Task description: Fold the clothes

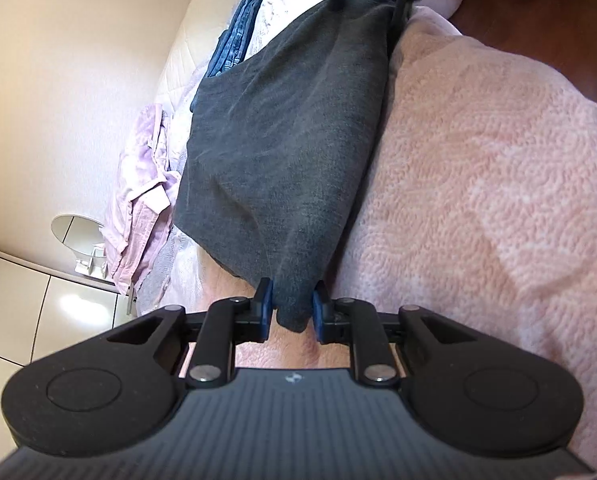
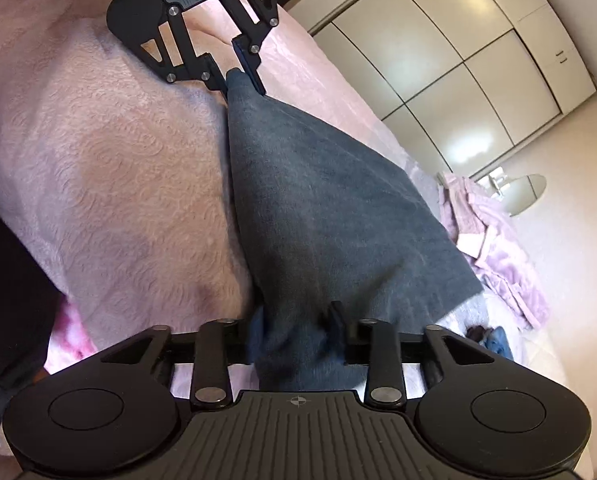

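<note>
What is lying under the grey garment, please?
The pink bedspread runs under the grey garment, and jeans poke out from its far edge. Whatever else it covers cannot be seen.

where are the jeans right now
In the left wrist view the jeans lie folded at the far upper left of the bed, just beyond the grey garment and up from the lilac clothes.
</note>
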Action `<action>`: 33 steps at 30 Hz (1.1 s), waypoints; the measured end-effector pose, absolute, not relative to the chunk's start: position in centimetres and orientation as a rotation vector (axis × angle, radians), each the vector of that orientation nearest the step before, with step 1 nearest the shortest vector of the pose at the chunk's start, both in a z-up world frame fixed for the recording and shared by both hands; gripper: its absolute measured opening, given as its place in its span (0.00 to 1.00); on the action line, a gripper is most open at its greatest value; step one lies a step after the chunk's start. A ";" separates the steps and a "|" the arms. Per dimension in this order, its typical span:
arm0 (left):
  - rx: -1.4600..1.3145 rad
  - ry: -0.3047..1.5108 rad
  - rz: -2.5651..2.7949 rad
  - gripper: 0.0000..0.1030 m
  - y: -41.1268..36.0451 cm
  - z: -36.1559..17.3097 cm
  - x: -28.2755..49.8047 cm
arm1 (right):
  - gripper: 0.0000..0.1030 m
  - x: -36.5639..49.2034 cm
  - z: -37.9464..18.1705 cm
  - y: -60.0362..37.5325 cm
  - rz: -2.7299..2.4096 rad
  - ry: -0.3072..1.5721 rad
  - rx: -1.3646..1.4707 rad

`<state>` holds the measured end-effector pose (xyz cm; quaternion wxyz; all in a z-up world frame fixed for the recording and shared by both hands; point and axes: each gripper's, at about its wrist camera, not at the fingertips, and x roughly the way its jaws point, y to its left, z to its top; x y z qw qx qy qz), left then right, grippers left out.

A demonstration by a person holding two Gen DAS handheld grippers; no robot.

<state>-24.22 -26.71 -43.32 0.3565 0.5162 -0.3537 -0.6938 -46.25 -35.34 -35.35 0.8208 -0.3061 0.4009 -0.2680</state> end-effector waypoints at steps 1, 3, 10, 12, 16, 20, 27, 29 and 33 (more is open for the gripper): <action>1.338 -0.907 -1.792 0.16 -26.7 -43.3 -24.2 | 0.46 -46.7 -35.5 -35.2 -0.581 0.854 -0.678; 1.348 -0.893 -1.793 0.16 -26.8 -43.2 -24.3 | 0.51 -47.4 -36.3 -35.3 -0.584 0.867 -0.728; 1.336 -0.796 -1.806 0.16 -28.4 -41.8 -24.3 | 0.51 -48.1 -37.6 -35.9 -0.562 0.923 -0.812; 1.340 -0.790 -1.804 0.15 -28.6 -41.8 -24.4 | 0.51 -48.2 -37.9 -36.2 -0.566 0.910 -0.806; 1.353 -0.800 -1.805 0.15 -28.8 -41.9 -24.3 | 0.31 -48.1 -38.4 -36.9 -0.566 0.891 -0.801; 1.368 -0.802 -1.802 0.15 -27.1 -42.8 -24.2 | 0.24 -48.6 -37.6 -38.2 -0.565 0.886 -0.724; 1.402 -0.811 -1.763 0.14 -26.8 -42.7 -23.6 | 0.43 -48.3 -36.9 -37.3 -0.582 0.903 -0.756; 1.417 -0.825 -1.739 0.13 -26.4 -42.8 -23.0 | 0.51 -48.5 -37.2 -36.6 -0.581 0.878 -0.788; 1.407 -0.849 -1.722 0.14 -25.1 -42.0 -22.3 | 0.51 -47.5 -37.8 -36.3 -0.565 0.872 -0.819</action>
